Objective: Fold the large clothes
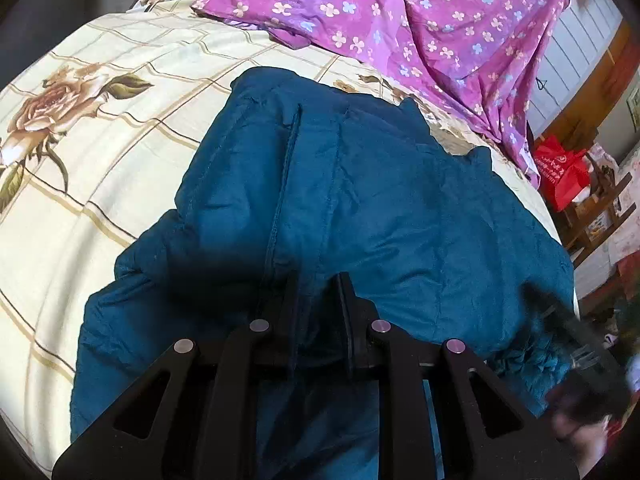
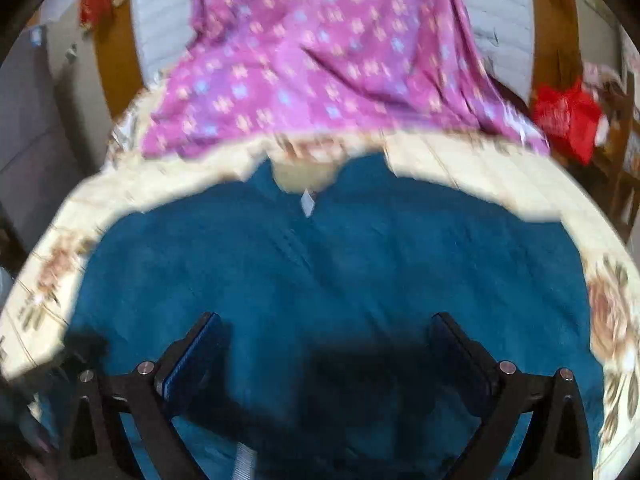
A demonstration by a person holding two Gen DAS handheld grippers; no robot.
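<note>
A teal padded jacket [image 1: 360, 208] lies spread on a bed covered with a cream rose-print sheet [image 1: 100, 132], the landmark for everything else here. Beyond the jacket, toward the head of the bed, a purple floral cloth [image 1: 420, 28] lies rumpled; off the bed's far corner sits a red bag [image 1: 560, 168].

The left claw [image 1: 318, 292] is drawn narrow, its two fingers pinching a ridge of the jacket's fabric at the near hem, beside a long seam or zip line that runs away up the garment. The right claw [image 2: 324, 344] stands wide, its blue-faced fingers [image 2: 200, 348] apart with nothing between them, hovering over the middle of the jacket; that view is smeared by motion, so whether the tips brush the cloth cannot be told. The right claw also shows as a dark blur at the jacket's near right edge in the left view.

Judged from how the garment lies, the folding is at an early stage: in the right view the jacket is open flat, front up, collar and a small white label [image 2: 307, 202] toward the purple cloth. No finished fold is visible. What seems left is nearly everything: bringing sides or sleeves in, then doubling the body over.
</note>
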